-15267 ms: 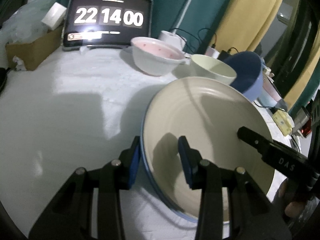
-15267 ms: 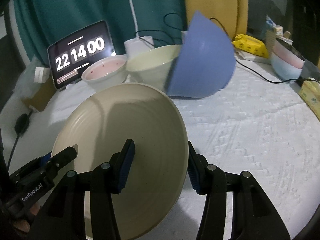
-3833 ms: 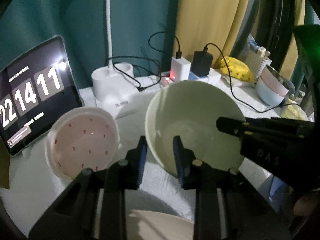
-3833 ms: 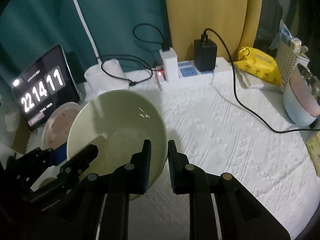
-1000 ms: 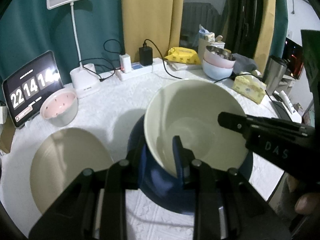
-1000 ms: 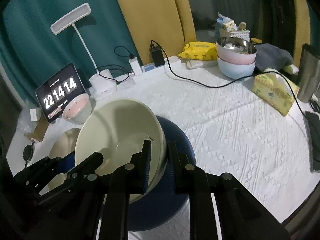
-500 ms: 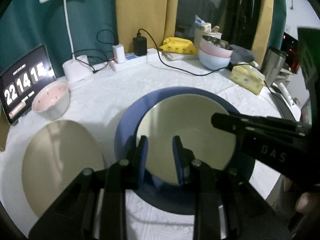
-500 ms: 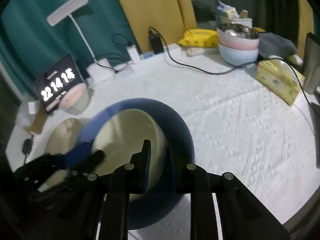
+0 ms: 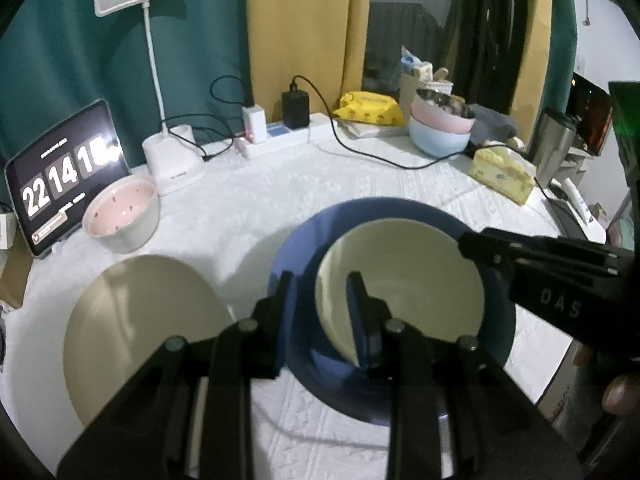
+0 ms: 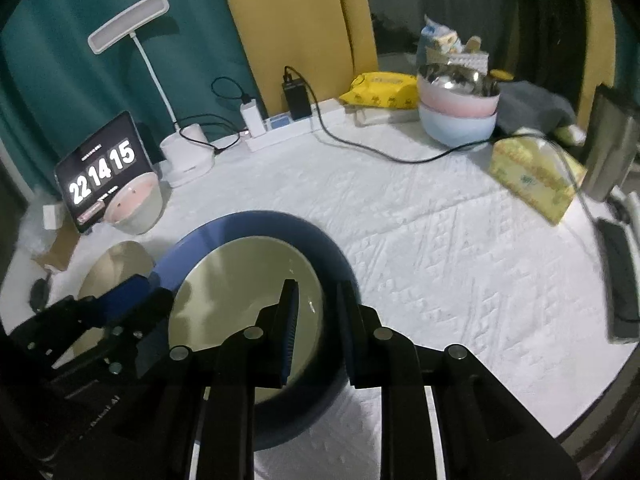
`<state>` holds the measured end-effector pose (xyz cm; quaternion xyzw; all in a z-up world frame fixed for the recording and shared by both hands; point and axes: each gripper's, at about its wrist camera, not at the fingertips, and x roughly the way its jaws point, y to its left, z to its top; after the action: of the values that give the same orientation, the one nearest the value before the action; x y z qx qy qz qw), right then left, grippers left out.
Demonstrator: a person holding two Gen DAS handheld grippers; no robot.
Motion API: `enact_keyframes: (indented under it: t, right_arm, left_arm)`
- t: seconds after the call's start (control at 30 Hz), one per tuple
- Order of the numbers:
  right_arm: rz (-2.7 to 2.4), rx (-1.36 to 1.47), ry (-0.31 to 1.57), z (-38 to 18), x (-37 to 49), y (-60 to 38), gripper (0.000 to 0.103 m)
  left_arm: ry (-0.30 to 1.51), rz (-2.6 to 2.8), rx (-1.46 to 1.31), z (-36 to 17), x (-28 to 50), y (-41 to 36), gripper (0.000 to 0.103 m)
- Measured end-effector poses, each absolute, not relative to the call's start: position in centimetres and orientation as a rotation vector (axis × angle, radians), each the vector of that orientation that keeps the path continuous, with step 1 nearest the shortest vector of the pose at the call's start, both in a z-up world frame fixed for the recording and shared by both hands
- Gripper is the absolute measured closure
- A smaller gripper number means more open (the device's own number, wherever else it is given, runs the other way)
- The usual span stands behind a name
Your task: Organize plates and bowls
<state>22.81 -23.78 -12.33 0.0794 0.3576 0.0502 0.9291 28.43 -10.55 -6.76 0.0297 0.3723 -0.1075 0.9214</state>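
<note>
1. Our left gripper [image 9: 320, 278] and right gripper [image 10: 316, 284] both slant down over the near part of the table [image 9: 280, 188]. They meet the same stack from opposite sides, the left at its 7 o'clock rim and the right at its 4 o'clock rim.
2. Each pair of fingers straddles the nested walls, one finger inside the cream bowl [image 9: 408, 280] and one outside the blue bowl [image 9: 380, 206]. The gap is narrow, but we cannot tell whether the pads are pressing or let go.
3. The cream bowl sits inside the wider blue bowl. Both are smooth, round and glossy. The table cover is white with a quilted texture.
4. A flat tan plate [image 9: 136, 320] lies at 9 o'clock, just beside the blue bowl. A pink-lined bowl [image 9: 120, 212] stands at 10 o'clock, well apart, in front of the clock tablet [image 9: 60, 180].
5. We see bare cloth from 12 to 2 o'clock, up to a black cable [image 9: 380, 162] and a yellow tissue box [image 9: 502, 176]. The table edge curves close at 4 o'clock.
</note>
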Motion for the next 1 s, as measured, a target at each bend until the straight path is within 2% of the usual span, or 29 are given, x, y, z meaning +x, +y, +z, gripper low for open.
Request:
enact_keyframes:
  t: [0.77, 0.87, 0.97, 1.0]
  right_arm:
    - [0.083, 0.104, 0.682, -9.0, 22.4, -21.4, 0.075]
    - [0.092, 0.100, 0.684, -8.8, 22.7, -20.8, 0.075]
    - [0.097, 0.089, 0.683, -8.5, 23.0, -20.1, 0.075]
    - [0.098, 0.087, 0.683, -8.4, 23.2, -19.9, 0.075]
  left_arm:
    - [0.719, -0.221, 0.031, -4.4, 28.5, -7.7, 0.072]
    - [0.717, -0.227, 0.032, -4.3, 28.6, -7.3, 0.069]
    - [0.709, -0.235, 0.017, -4.0, 28.7, -6.7, 0.058]
    - [0.707, -0.236, 0.013, -4.0, 28.7, -6.5, 0.058]
